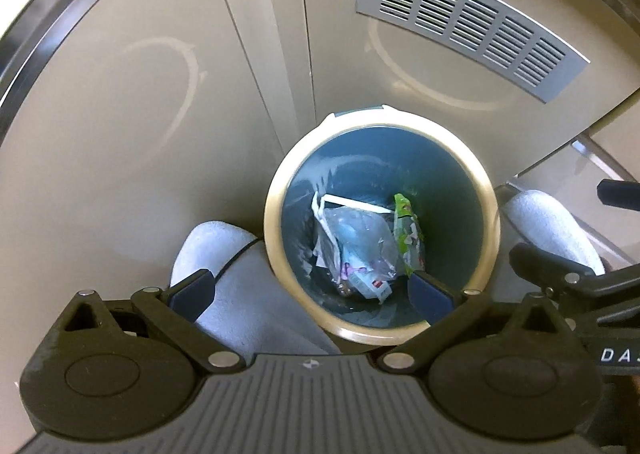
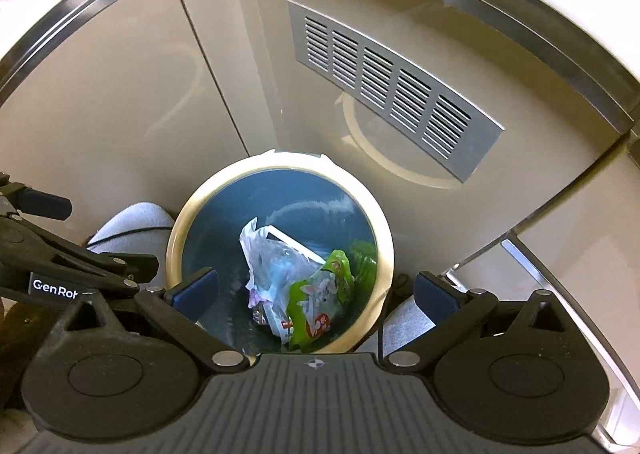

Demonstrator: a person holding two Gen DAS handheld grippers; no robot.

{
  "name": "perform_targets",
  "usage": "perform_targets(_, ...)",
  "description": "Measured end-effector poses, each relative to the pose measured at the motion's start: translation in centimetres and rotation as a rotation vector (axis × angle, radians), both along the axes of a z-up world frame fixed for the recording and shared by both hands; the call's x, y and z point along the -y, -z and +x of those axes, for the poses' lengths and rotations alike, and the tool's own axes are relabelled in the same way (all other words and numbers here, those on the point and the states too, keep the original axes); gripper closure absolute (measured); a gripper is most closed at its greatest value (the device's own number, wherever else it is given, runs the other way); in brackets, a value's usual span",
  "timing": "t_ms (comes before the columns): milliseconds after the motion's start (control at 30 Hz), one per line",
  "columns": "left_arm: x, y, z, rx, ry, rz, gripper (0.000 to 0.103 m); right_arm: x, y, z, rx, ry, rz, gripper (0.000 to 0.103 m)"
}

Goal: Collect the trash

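A round bin with a cream rim (image 1: 276, 190) and dark blue inside stands on the floor below both grippers; it also shows in the right wrist view (image 2: 176, 238). Inside lie a crumpled clear plastic bag (image 1: 356, 238), a green snack wrapper (image 1: 408, 238) and a white strip (image 1: 352, 204). The right wrist view shows the bag (image 2: 268, 258) and the green wrapper (image 2: 320, 302) too. My left gripper (image 1: 312, 292) is open and empty above the bin's near edge. My right gripper (image 2: 316, 288) is open and empty above the bin.
Beige cabinet doors (image 1: 140, 94) rise behind the bin, with a grey metal vent grille (image 1: 472, 18) in the right door. The person's feet in light grey socks (image 1: 224, 254) stand on either side of the bin. A glass or metal edge (image 2: 520, 254) lies at right.
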State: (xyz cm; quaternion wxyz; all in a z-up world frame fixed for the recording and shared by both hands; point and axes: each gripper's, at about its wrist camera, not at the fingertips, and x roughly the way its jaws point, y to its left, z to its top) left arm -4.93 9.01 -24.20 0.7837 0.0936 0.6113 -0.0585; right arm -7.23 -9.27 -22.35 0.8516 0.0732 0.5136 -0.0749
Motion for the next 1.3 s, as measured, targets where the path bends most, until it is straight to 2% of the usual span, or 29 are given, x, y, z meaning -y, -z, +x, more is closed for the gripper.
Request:
perform_targets(300, 0.21, 0.24, 0.04, 0.011, 0.012, 0.002, 0.0, -0.73, -0.36, -0.45, 0.02, -0.011, -0.04, 0.0)
perform_targets(567, -0.27, 0.34, 0.02, -0.001, -0.002, -0.015, 0.0, -0.92, -0.14, -0.41, 0.015, -0.014, -0.045, 0.0)
perform_targets(1300, 0.25, 0.78, 0.12, -0.009, 0.019, 0.006, 0.0, -0.94, 0.21, -0.11, -0.004, -0.006, -0.037, 0.0)
